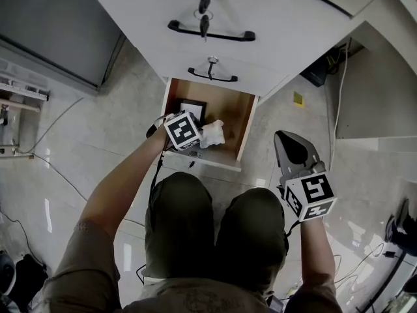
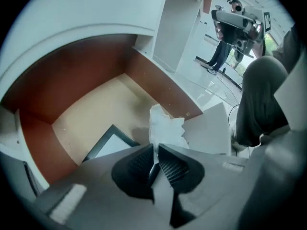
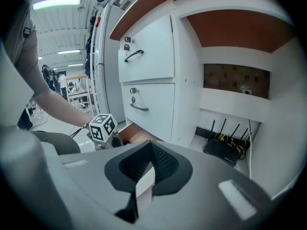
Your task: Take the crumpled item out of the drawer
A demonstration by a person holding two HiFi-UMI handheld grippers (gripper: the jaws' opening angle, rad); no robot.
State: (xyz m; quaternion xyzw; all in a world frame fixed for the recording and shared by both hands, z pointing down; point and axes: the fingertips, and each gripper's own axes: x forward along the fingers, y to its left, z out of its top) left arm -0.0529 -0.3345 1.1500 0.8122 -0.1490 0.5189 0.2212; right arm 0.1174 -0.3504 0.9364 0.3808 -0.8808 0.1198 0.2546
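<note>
The bottom drawer (image 1: 244,130) stands pulled open, with a brown wooden inside. A crumpled white paper (image 1: 212,134) sits near its front edge. My left gripper (image 1: 199,139) reaches into the drawer, its marker cube right beside the paper. In the left gripper view the crumpled paper (image 2: 165,126) rises just beyond my left gripper (image 2: 156,149), whose jaws are pinched together on its lower edge. My right gripper (image 1: 284,137) hangs outside the drawer, to the right above the floor. In the right gripper view my right gripper (image 3: 151,147) is shut with nothing in it.
A flat black-framed panel (image 1: 193,109) lies at the drawer's back left, and appears as the panel (image 2: 111,145) beside the jaws. Above are two closed drawers with black handles (image 1: 211,34) and keys. The person's knees (image 1: 251,233) are below. A router (image 3: 223,151) sits under the desk at right.
</note>
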